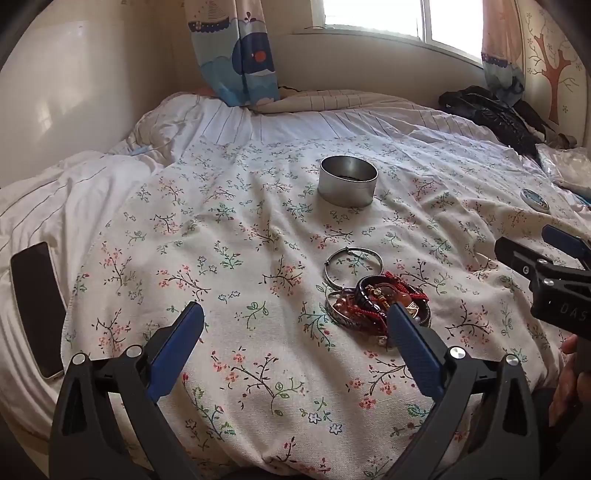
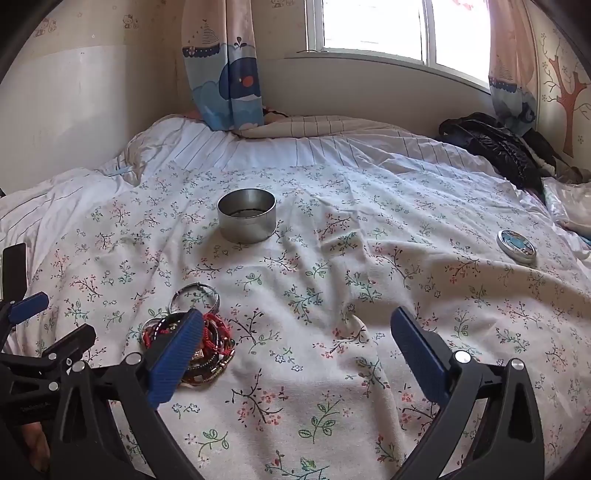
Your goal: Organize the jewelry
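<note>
The flowery bedspread (image 1: pixel 229 229) fills the bed. A round metal tin (image 1: pixel 348 181) sits open at 12 o'clock from the jewelry pile (image 1: pixel 376 299) — bangles, beads and red cords, tangled together. The silver bangle (image 1: pixel 352 264) is stiff and slippery; pinch its rim. The cords are soft and may snag. The left gripper (image 1: pixel 295 339) and the right gripper (image 2: pixel 297 341) both gape wide — holding nothing.

Floral sheet (image 1: pixel 258 236) lay over the bed. Round tin (image 1: pixel 348 181) stood on it, behind the bracelet pile (image 1: pixel 373 299). Two bangles (image 1: pixel 352 267) touched the pile's far side. Tin lid (image 2: pixel 516 246) lay far right, well apart. Phone (image 1: pixel 35 306) lay at left edge. Jacket (image 2: pixel 495 147) sat back right, near the window (image 2: pixel 373 26).
</note>
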Available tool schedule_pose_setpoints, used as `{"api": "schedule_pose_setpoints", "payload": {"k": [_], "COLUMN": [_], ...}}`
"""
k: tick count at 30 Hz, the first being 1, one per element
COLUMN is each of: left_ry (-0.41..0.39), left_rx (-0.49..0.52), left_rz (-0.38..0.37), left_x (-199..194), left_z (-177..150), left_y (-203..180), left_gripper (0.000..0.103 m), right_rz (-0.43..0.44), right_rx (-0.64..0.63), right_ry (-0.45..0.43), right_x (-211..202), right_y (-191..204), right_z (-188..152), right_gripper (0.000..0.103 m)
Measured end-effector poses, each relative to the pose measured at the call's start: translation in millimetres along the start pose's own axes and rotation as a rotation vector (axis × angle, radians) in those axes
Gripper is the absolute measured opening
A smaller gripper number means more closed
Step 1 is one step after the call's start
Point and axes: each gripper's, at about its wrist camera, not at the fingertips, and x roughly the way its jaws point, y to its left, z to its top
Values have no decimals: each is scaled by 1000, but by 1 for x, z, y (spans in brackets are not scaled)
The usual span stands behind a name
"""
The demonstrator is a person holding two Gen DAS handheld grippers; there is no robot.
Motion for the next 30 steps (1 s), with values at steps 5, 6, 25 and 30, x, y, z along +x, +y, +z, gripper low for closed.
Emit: {"api": "schedule_pose_setpoints", "payload": {"k": [5, 6, 25, 30], "left_ry": [0, 0, 7, 7], "left_rx": [-11, -12, -10, -9], "left_rz": [-13, -15, 9, 12], "left_x": [0, 0, 2, 2], "left_z": [-1, -1, -1, -2], "left_y": [3, 3, 2, 3], "left_gripper": [96, 96, 96, 96], "right_rz": [-10, -10, -5, -1], "right_rx": [-21, -21, -11, -4], "right_ry": [-1, -6, -41, -37], "right_x": [3, 1, -2, -1], "right_y": [12, 11, 0, -2], "right_z": [4, 2, 1, 0], "right_gripper": [97, 97, 97, 97]}}
